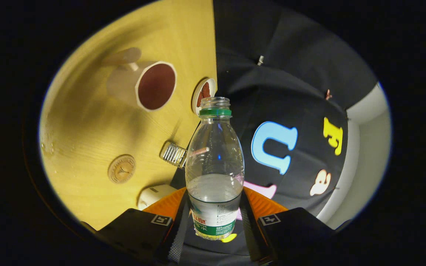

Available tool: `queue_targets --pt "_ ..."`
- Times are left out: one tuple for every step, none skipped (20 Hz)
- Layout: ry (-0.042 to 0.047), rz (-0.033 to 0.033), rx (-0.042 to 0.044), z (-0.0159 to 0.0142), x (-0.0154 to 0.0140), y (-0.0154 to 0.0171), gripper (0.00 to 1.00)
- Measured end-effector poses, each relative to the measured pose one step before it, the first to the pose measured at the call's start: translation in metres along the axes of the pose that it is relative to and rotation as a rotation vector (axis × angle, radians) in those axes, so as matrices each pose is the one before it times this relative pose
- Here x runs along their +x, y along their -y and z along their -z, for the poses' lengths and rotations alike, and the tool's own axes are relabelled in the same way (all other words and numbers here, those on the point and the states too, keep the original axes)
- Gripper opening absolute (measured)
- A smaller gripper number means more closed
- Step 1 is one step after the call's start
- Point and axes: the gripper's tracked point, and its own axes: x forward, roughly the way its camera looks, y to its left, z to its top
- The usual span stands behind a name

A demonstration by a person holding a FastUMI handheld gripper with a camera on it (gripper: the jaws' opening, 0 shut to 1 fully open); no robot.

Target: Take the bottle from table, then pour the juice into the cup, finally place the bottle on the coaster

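Note:
A clear plastic bottle (214, 162) with a green neck ring and no cap stands between my fingers, partly filled with clear liquid. My gripper (213, 218) is shut on the bottle's lower body, at its label. The view is rolled, so the yellow wooden table (87, 125) lies off to the side. A white cup (146, 85) with a dark red inside stands on it, beyond the bottle's mouth. A round wooden coaster (121, 169) lies on the table nearer to my fingers.
A small white dish (202, 94) with something red in it sits at the table's edge near the bottle's mouth. A ribbed clear cap (174, 153) lies beside the bottle. A white object (155, 195) rests near my left finger. Black cloth wall stands beyond the table.

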Motion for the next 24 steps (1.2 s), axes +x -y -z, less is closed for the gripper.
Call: queue_targets --pt "-0.00314 -0.00707 0.06110 -0.00017 -0.00168 -0.00462 0.70" --pt "0.00012 -0.00181 0.05621 -0.00101 -0.00107 -0.00224 0.70" --pt "0.00145 -0.00016 0.05167 -0.00130 -0.00202 -0.00199 0.70" --pt "-0.00167 0.00489 0.05382 0.00024 -0.00175 0.00035 0.70" --pt "0.00235 -0.00351 0.06537 -0.00150 -0.00270 -0.00171 0.70" --pt "-0.00474 -0.01866 0.07251 -0.00018 0.00089 -0.00682 0.71" --pt "-0.01076 -0.01628 0.07109 0.00206 -0.00031 -0.00628 0.70" --pt "-0.01326 -0.00664 0.06996 0.00247 0.00002 -0.00282 0.71" --pt "-0.01283 -0.00070 0.07110 0.00328 0.00077 -0.00075 0.71" --pt "-0.01108 0.00002 0.07194 0.00098 0.00126 0.00031 0.71" --pt "-0.00600 -0.00075 0.06946 0.00231 0.00104 -0.00024 0.70" --pt "0.00246 -0.00350 0.06498 0.00145 0.00151 -0.00184 0.71" --pt "0.00735 0.00129 0.05982 0.00188 0.00192 0.00051 0.71" --pt "0.01449 0.00063 0.05619 0.00007 0.00202 0.00055 0.71" --pt "0.02263 -0.00368 0.05463 -0.00117 0.00168 -0.00028 0.71" --pt "0.01722 -0.00717 0.04926 0.00016 0.00178 -0.00089 0.71" --pt "0.00972 -0.00295 0.04488 0.00055 0.00091 -0.00011 0.71" --pt "0.01054 -0.00271 0.03847 0.00237 0.00139 0.00022 0.71" --pt "0.01676 -0.00407 0.03107 -0.00024 0.00121 0.00113 0.71" --pt "0.01808 -0.00046 0.02923 -0.00014 0.00172 0.00203 0.71" --pt "0.01558 -0.00369 0.03016 -0.00072 0.00083 -0.00028 0.71" --pt "0.01245 -0.00315 0.03547 -0.00069 0.00303 0.00091 0.71" --pt "0.01124 0.00148 0.04088 0.00073 0.00371 0.00234 0.71" --pt "0.01161 0.00061 0.04198 0.00145 0.00388 0.00255 0.71"
